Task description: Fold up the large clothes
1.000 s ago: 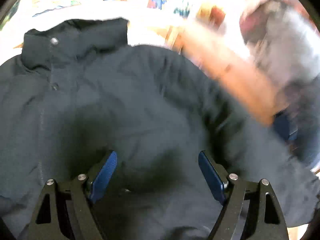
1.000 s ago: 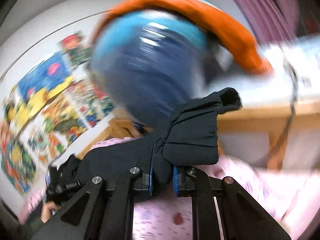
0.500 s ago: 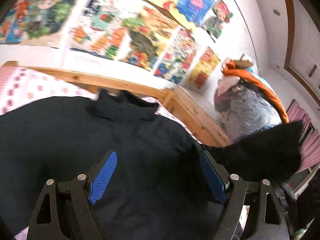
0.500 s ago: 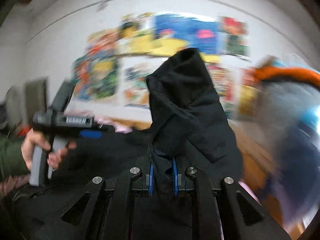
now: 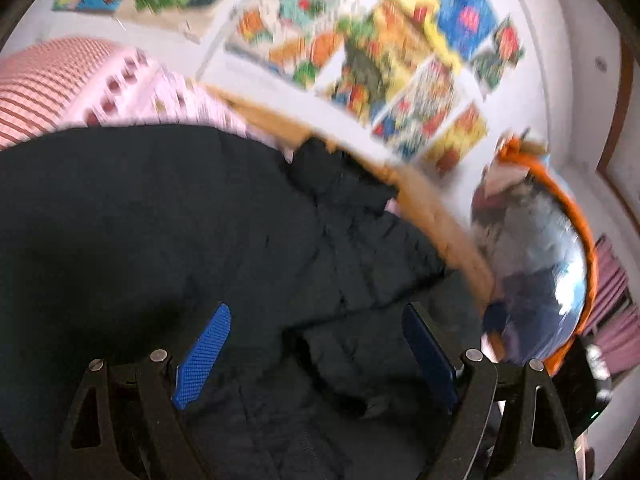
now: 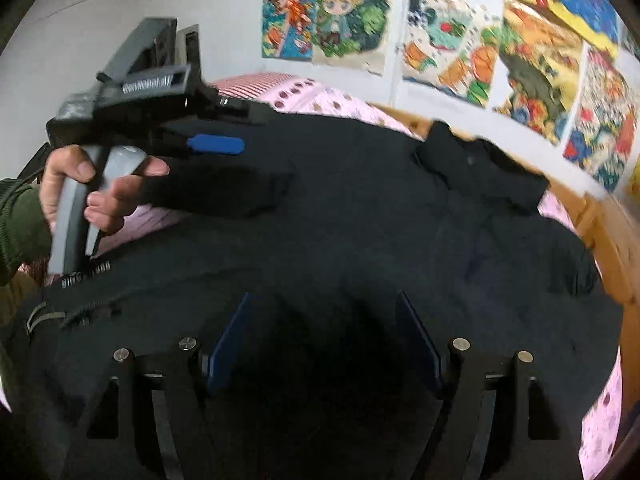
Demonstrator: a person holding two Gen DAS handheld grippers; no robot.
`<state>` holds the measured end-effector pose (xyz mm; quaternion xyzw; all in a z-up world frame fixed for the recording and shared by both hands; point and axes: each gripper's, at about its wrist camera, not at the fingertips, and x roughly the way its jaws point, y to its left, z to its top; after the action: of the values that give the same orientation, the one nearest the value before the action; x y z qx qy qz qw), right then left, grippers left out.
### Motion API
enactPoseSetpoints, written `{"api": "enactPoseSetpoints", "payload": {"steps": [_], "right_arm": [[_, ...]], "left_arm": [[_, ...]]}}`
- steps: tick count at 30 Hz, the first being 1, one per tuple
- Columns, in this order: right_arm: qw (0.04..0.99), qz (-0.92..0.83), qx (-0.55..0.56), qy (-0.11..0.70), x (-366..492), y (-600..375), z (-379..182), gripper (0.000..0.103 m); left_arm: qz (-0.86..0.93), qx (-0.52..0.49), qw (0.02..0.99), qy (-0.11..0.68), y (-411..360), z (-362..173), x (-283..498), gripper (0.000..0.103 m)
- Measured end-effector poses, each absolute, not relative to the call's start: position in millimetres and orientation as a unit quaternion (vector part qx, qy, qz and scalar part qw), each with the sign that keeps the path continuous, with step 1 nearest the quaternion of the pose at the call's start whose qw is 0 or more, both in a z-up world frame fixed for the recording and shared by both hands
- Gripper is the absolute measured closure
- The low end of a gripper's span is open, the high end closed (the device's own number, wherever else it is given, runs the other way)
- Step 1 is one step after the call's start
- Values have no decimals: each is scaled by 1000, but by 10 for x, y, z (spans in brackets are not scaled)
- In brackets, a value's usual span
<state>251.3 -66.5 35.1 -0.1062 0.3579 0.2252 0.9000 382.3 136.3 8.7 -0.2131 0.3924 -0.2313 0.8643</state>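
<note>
Across the bed [image 6: 600, 420] with its pink sheet lies the black jacket [image 6: 360, 220], collar [image 6: 480, 168] toward the postered wall. Both the right gripper [image 6: 324, 344] and the left gripper [image 5: 316, 344] hang over it, fingers spread wide and holding nothing. A hand [image 6: 86, 184] grips the left gripper's handle.

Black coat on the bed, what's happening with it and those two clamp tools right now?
Left gripper open, right gripper open, both above cloth. Black coat spread on pink bedsheet, sleeve folded across. Nothing blocking.
</note>
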Motion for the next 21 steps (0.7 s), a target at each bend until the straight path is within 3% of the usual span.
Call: {"api": "enactPoseSetpoints", "payload": {"steps": [9, 14, 16, 18, 19, 21], "right_arm": [[918, 138, -60, 366, 2220, -1561, 299, 31], [927, 94, -43, 360, 1998, -1965, 212, 31], [929, 80, -26, 361, 1975, -2136, 187, 31], [929, 69, -4, 363, 1946, -2295, 156, 31], [930, 65, 5, 363, 2003, -2360, 139, 31], [930, 50, 22, 364, 2102, -2486, 96, 31]], "left_arm": [[-234, -83, 802, 543, 499, -539, 4411, 18], [-218, -44, 784, 580, 239, -775, 4465, 38], [-229, -41, 786, 573, 189, -741, 4422, 57], [-220, -19, 797, 563, 122, -701, 4372, 64], [-213, 2, 805, 554, 70, -665, 4332, 82], [-198, 37, 821, 535, -30, -562, 4272, 92]]}}
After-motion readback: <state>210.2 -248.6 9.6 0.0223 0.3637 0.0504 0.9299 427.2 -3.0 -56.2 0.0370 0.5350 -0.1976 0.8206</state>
